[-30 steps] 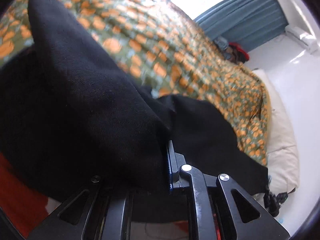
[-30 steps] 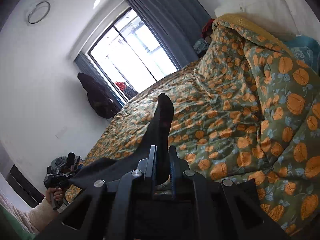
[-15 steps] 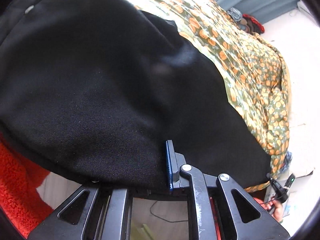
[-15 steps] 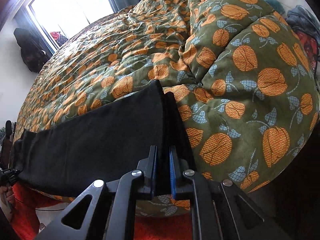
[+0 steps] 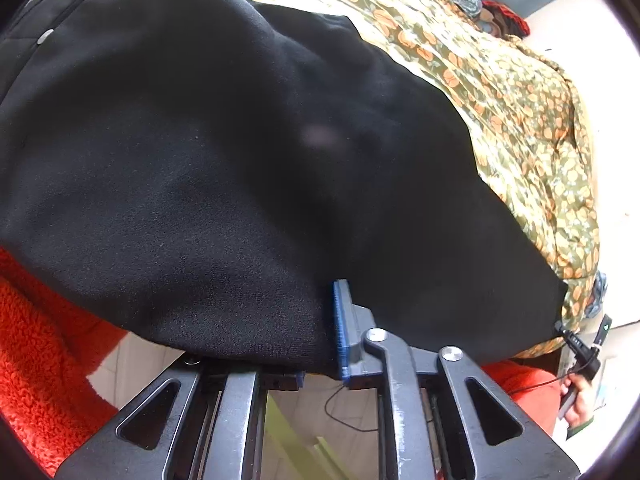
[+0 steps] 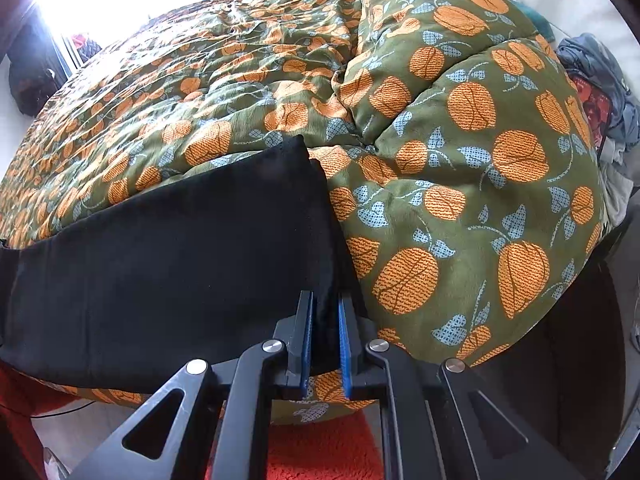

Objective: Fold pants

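A: Where are the black pants (image 6: 168, 256)?
B: Spread flat on the orange-patterned quilt (image 6: 460, 168), along its near edge.
A: Right gripper (image 6: 325, 336)?
B: Clamped on the pants' end.
A: Left gripper (image 5: 320, 332)?
B: Jaws opening, cloth still draped between them.

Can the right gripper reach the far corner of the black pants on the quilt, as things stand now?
Probably not yet: the right gripper is shut on the near edge of the black pants. Nothing lies over the far corner on the quilt.
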Demonstrator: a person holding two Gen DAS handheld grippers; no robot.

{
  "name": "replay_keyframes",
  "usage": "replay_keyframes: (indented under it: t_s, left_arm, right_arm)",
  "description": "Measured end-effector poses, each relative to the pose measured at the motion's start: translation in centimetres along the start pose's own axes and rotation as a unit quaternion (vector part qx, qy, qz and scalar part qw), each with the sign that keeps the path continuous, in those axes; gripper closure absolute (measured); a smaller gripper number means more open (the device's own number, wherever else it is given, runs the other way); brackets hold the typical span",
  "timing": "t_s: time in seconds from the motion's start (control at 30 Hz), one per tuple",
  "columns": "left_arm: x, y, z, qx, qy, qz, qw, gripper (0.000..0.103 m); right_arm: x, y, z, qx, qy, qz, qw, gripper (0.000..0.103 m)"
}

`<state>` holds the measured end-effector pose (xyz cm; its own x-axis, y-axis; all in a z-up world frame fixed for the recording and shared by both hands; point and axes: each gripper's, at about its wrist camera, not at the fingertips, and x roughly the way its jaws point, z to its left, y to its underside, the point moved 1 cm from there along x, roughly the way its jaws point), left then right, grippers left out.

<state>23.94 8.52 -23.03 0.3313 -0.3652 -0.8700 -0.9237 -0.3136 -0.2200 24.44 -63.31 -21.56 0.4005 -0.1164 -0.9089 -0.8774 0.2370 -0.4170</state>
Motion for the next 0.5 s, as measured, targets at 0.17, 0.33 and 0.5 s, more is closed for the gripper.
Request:
replay_keyframes:
  t_s: [0.17,0.33,0.5]
  left_arm:
    - [-3.0,1.6,0.7,0.002,-0.029,0.010,0.9995,0.045]
    - [-8.6,1.9,0.4,0.028,-0.055,-0.060,0.9963,0.045]
    - [-8.7,-4.3,-0.4,0.081,-0.068,-0.126,0.9864,0.029]
  right_arm:
    - [-2.0,0.6,0.3,-0.009,0.032,-0.046,0.998,0.029]
    - [-7.3,2.0,1.4,-0.023,0.091,-0.182,0.979,0.029]
    - [-5.3,0.6,5.0,-0.132,-0.029,-0.122,0.983,0.029]
